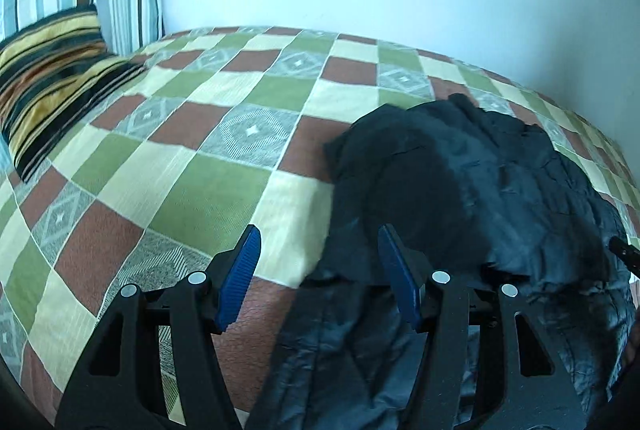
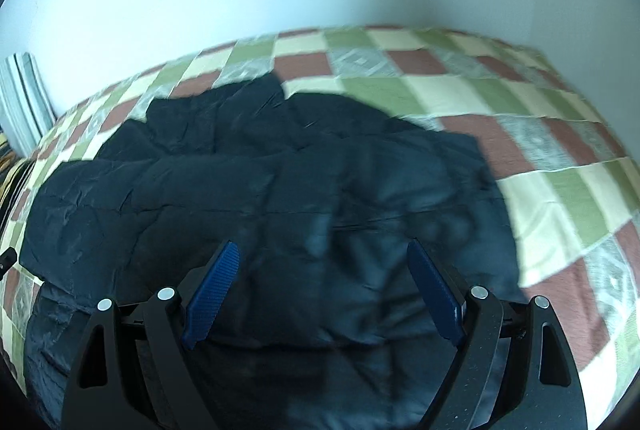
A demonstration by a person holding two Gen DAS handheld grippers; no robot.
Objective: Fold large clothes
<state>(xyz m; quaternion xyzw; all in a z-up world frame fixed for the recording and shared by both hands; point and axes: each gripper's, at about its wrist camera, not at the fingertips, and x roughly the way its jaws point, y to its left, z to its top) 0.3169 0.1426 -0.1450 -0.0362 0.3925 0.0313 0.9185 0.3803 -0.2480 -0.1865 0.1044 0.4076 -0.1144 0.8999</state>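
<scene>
Jacket (image 2: 256, 186): dark navy, quilted, creased, laid in a rumpled heap on the checked bedspread (image 1: 168, 158). Fabric is bunched, edges uneven; near end is draped toward the cameras.

Left gripper (image 1: 318, 278): jaws parted, nothing clamped. Jacket's left edge is seen under and past the right pad (image 1: 400, 282); bedspread is seen below the left pad. Whether the pad touches cloth cannot be told.

Right gripper (image 2: 324, 294): jaws spread wide, nothing gripped. Jacket is spread below and ahead of both pads, filling the gap between them.

Striped pillows (image 1: 60, 70) are stacked at the far left by the wall.
</scene>
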